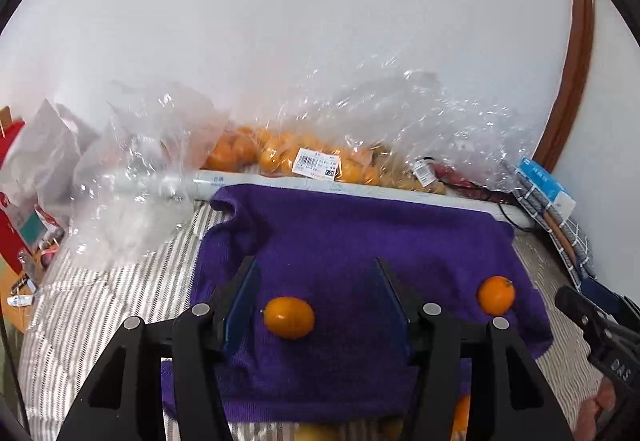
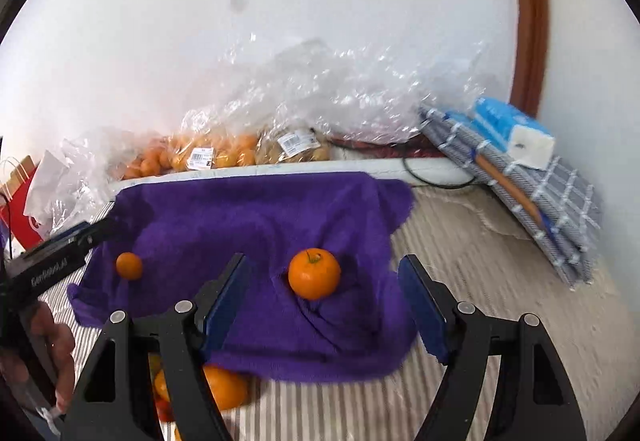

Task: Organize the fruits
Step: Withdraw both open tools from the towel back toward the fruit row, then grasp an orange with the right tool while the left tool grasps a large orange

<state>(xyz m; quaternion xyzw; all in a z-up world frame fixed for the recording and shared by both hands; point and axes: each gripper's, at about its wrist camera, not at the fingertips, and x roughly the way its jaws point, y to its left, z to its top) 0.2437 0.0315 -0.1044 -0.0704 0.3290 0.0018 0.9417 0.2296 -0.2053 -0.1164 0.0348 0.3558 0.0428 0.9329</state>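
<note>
Two small oranges lie on a purple towel [image 1: 360, 233] spread over a striped surface. In the left wrist view my left gripper [image 1: 316, 269] is open; the oval orange [image 1: 289, 317] lies between its fingers, nearer the left one. The round orange [image 1: 496, 295] lies to its right. In the right wrist view my right gripper [image 2: 324, 265] is open over the towel [image 2: 248, 213] with the round stemmed orange [image 2: 314, 274] between its fingers. The oval orange [image 2: 129, 266] lies at left. More fruit [image 2: 224, 387] sits at the towel's near edge, partly hidden.
Clear plastic bags of oranges [image 1: 280, 155] and a bag of tan produce [image 2: 296, 151] lie against the white wall. Crumpled plastic [image 1: 132, 169] is at left. A folded checked cloth with a blue tissue pack [image 2: 516, 129] is at right. A red paper bag [image 2: 18, 201] stands far left.
</note>
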